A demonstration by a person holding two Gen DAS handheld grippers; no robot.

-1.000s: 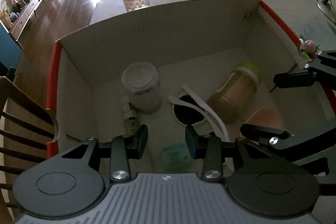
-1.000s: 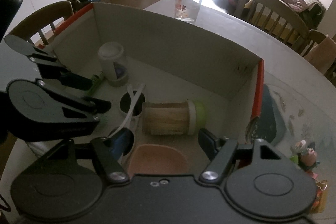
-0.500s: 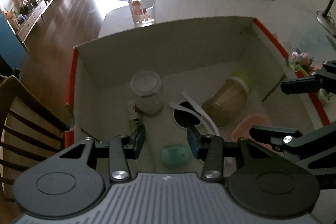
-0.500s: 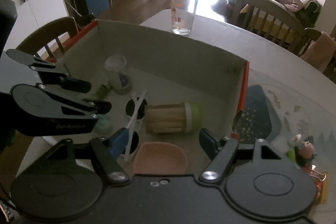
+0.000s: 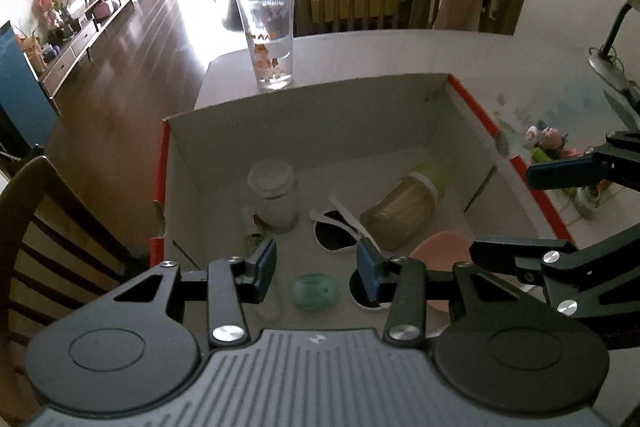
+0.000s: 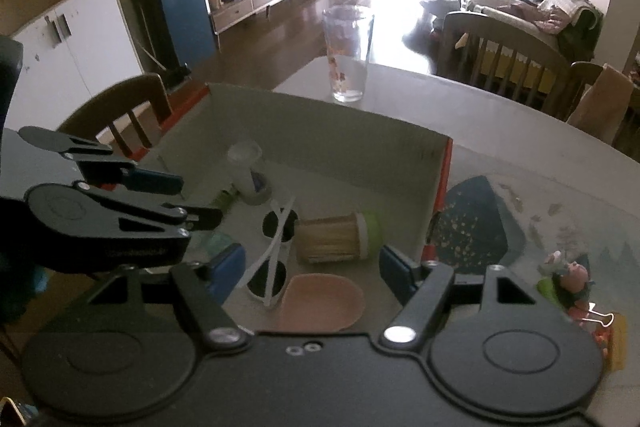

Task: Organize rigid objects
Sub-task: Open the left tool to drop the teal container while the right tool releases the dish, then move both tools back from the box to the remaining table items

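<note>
Left wrist: teal egg (image 5: 315,290) (in box (image 5: 304,119))

Both grippers hang over the open cardboard box (image 6: 360,143) on the bench (image 6: 520,131). The right gripper (image 6: 310,267) has its jaws wide apart with nothing in them, and the left gripper (image 6: 188,201) sits off to the side, empty too. Inside the box: a toothpick jar (image 6: 336,237) on its side, white sunglasses (image 6: 276,247) just beside it, a pink bowl (image 6: 322,303), and a clear lidded container (image 6: 248,173). A tall glass (image 6: 347,53) stands behind the box.
</note>
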